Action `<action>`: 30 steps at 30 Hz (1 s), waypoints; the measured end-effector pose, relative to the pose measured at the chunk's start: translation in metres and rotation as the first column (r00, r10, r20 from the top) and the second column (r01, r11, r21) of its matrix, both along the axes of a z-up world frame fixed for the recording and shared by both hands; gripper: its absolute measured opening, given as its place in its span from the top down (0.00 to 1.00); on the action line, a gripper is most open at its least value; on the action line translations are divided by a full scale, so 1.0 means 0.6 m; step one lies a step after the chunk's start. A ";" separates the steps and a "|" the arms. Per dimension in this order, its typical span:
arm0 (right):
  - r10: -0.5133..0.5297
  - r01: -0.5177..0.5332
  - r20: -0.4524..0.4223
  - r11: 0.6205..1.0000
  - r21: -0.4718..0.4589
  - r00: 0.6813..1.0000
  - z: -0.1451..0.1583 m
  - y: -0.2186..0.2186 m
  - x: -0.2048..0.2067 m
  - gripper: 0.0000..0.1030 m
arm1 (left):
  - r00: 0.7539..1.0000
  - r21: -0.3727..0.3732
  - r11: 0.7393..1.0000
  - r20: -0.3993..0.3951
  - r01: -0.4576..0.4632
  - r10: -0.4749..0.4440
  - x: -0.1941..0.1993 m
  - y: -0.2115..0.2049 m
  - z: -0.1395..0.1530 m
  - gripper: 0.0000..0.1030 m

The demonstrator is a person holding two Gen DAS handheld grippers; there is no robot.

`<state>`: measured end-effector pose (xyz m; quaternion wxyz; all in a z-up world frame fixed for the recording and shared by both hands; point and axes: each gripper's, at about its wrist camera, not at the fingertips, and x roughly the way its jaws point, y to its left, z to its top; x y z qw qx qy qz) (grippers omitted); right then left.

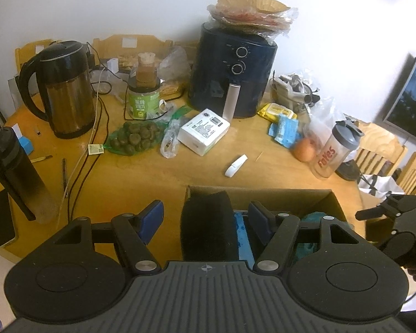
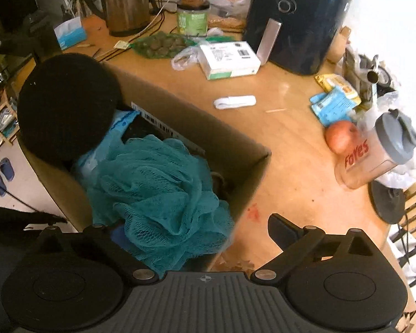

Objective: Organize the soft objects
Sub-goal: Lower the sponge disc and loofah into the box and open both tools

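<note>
A brown cardboard box stands on the wooden table, near the front edge. A teal mesh bath puff lies inside it on blue plastic. A black knitted soft thing hangs over the box's far left corner. My right gripper hovers over the box's near right side, open wide; the puff partly covers its left finger and nothing is gripped. In the left wrist view my left gripper is open around the black knit, with a gap at each blue pad. The right gripper's finger shows at the right edge.
Beyond the box lie a white tube, a white carton and a net bag of dark fruit. A dark air fryer, a kettle, an apple and a shaker bottle crowd the back and right.
</note>
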<state>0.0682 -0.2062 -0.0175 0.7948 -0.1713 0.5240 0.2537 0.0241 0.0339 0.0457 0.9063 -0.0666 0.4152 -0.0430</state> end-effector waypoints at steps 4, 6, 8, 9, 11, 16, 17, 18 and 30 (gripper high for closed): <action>0.013 -0.012 -0.012 0.999 0.041 1.000 0.021 -0.003 0.000 0.03 | 1.000 0.013 1.000 0.000 0.005 -0.005 0.005 0.002 0.003 0.35; 0.004 -0.003 -0.019 0.996 0.088 1.000 0.036 -0.010 0.007 0.02 | 1.000 0.019 1.000 -0.001 0.011 -0.011 0.009 0.003 0.004 0.35; -0.016 0.019 -0.021 0.991 0.135 1.000 0.050 -0.020 0.016 0.00 | 1.000 0.027 0.999 0.001 0.021 -0.021 0.014 0.003 0.005 0.35; -0.029 0.031 -0.017 0.987 0.157 0.999 0.057 -0.026 0.021 0.00 | 1.000 0.031 0.999 0.001 0.027 -0.027 0.016 0.003 0.006 0.35; -0.054 0.054 0.000 0.983 0.173 0.999 0.066 -0.034 0.029 0.00 | 0.999 0.038 0.999 0.002 0.036 -0.036 0.020 0.003 0.007 0.35; -0.110 0.094 0.081 0.980 0.176 0.991 0.078 -0.056 0.046 0.00 | 0.998 0.048 0.997 0.004 0.056 -0.057 0.035 0.002 0.009 0.35; -0.118 0.100 0.092 0.979 0.179 0.989 0.081 -0.060 0.049 0.00 | 0.998 0.047 0.997 0.005 0.061 -0.061 0.037 0.001 0.009 0.35; -0.127 0.107 0.100 0.978 0.181 0.987 0.082 -0.064 0.053 0.00 | 0.998 0.046 0.997 0.005 0.067 -0.068 0.041 0.001 0.010 0.35; -0.161 0.143 0.128 0.980 0.136 0.979 0.066 -0.080 0.131 0.00 | 0.993 0.056 0.992 0.038 0.112 -0.114 0.107 0.013 0.016 0.35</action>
